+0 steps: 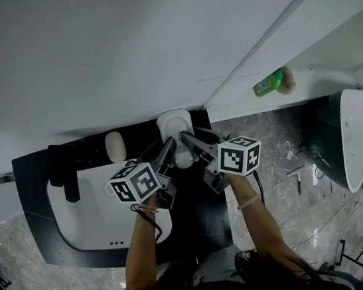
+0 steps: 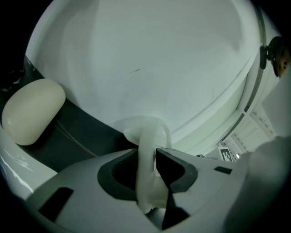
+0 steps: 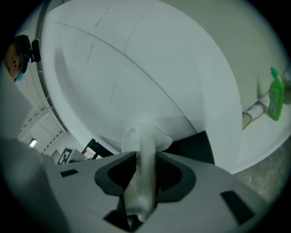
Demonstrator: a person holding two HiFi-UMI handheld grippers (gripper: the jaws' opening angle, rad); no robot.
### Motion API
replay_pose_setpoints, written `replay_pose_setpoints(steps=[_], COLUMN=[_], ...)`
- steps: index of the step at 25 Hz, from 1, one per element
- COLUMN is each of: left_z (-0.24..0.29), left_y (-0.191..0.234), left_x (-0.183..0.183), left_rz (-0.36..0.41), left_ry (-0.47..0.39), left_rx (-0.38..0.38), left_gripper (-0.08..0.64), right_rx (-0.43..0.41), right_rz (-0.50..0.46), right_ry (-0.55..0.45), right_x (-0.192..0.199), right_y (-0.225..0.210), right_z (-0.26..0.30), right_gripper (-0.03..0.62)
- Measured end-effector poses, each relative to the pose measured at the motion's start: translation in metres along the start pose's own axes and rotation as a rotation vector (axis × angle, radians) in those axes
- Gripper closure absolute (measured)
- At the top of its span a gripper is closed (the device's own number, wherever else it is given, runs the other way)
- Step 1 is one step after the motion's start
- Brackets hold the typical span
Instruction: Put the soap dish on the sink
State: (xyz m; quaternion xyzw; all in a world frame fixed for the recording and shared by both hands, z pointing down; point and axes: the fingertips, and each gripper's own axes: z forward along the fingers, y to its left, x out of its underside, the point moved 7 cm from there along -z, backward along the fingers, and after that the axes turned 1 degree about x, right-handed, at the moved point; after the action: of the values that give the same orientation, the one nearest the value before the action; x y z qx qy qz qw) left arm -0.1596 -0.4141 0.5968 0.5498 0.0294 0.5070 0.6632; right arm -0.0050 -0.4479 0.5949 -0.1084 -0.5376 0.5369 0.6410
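Both grippers hold the white soap dish (image 1: 175, 127) by its rim at the back of the black counter (image 1: 200, 205), right of the white sink (image 1: 78, 219). In the head view my left gripper (image 1: 170, 147) comes in from the left and my right gripper (image 1: 188, 139) from the right. The left gripper view shows the left gripper (image 2: 148, 169) shut on the dish's pale rim (image 2: 146, 136). My right gripper (image 3: 144, 175) pinches the dish's rim (image 3: 146, 136) the same way in the right gripper view. I cannot tell whether the dish touches the counter.
A cream soap bar (image 1: 114, 145) (image 2: 32, 110) lies on the sink's back edge, left of the dish. A black faucet (image 1: 65, 176) stands further left. A green bottle (image 1: 270, 83) (image 3: 275, 99) sits on the white ledge at right. A white oval fixture (image 1: 358, 136) stands on the marble floor.
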Motion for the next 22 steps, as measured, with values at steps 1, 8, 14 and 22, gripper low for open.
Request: replay_pose_setpoints(steps=[1, 8, 14, 22], left_z=[0.001, 0.005, 0.006, -0.006], left_y=[0.0, 0.006, 0.005, 0.007], left_x=[0.0, 0.0, 0.003, -0.004], left_rz=[-0.005, -0.017, -0.021, -0.012], left_ry=[0.007, 0.127, 0.133, 0.088], left_rx=[0.0, -0.025, -0.022, -0.034], left_gripper=[0.434, 0.434, 0.434, 0.434], right_rx=[0.004, 0.06, 0.066, 0.109], right_rz=[-0.001, -0.022, -0.031, -0.059], right_ry=[0.001, 0.016, 0.024, 0.034], right_x=[0.0, 0.002, 0.002, 0.006], right_y=[0.0, 0.0, 0.0, 0.0], right_z=[0.0, 0.0, -0.001, -0.005], right_gripper=[0.457, 0.459, 0.457, 0.451])
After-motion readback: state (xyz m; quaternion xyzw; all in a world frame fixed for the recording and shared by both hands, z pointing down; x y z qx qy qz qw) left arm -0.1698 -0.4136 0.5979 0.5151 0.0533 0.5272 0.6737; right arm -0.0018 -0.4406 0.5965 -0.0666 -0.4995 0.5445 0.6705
